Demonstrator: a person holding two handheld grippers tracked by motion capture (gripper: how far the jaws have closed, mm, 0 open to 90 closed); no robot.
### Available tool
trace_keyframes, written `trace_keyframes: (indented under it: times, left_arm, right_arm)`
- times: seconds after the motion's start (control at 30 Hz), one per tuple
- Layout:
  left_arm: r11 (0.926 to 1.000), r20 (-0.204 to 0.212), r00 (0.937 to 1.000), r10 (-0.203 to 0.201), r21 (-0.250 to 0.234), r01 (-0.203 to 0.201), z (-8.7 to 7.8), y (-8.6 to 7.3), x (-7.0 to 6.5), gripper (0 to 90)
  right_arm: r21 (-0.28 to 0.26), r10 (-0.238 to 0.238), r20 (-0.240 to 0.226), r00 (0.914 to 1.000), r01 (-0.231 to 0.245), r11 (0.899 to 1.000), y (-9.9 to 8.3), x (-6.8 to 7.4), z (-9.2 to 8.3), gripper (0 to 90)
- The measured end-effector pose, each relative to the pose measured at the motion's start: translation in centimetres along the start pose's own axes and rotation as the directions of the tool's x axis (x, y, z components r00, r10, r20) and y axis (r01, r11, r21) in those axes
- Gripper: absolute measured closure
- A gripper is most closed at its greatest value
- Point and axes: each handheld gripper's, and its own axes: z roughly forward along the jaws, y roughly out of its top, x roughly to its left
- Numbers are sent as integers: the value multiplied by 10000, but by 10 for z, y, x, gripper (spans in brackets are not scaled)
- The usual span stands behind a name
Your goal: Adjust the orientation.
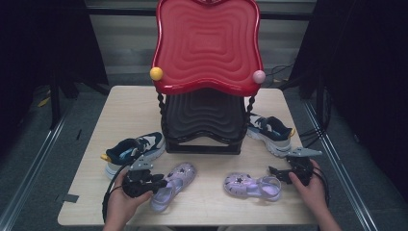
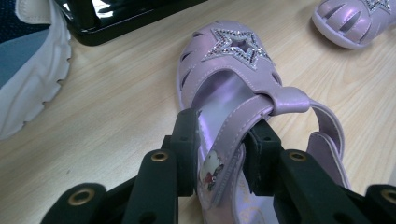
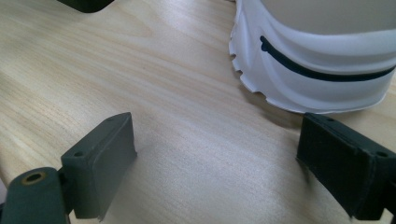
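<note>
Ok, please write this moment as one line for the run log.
left gripper: shut on left purple sandal strap | right gripper: open, nothing held, near white sneaker | right purple sandal: on table

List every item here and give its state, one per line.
Left gripper: shut on the left purple sandal's strap.
Right gripper: open, nothing between its jaws.
Left purple sandal: on the table, strap pinched.
Right purple sandal: lying flat, free.
Left sneaker: upright beside the rack.
Right sneaker: upright beside the rack.
Red top shelf: bare.
Black lower shelf: bare.
</note>
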Motion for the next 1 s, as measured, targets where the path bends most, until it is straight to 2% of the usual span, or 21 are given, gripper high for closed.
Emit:
trace_keyframes:
  times: [0.27, 0.37, 0.53, 0.7, 1.0]
  left_arm:
    - [9998, -68, 9999, 102, -154, -104, 5, 0, -2, 721]
    - [9992, -192, 9990, 403, -76, -405, 5, 1, -3, 744]
    - [9984, -233, 9982, 561, 84, -559, 4, 2, -3, 793]
    - [9946, -390, 9940, 1026, 214, -1019, 3, 4, -6, 815]
    - [9940, -497, 9929, 1079, -126, -1087, -4, 6, -8, 824]
  right_arm:
    - [1, -5, 1, 10000, 5, 10000, 0, 0, 0, 105]
    - [10, 14, -11, 10000, -14, 10000, 0, 0, 0, 105]
    - [0, -8, -3, 10000, 8, 10000, 0, 0, 0, 105]
    - [14, 30, -24, 10000, -30, 10000, 0, 0, 0, 105]
    - [10, 15, -11, 10000, -15, 10000, 0, 0, 0, 105]
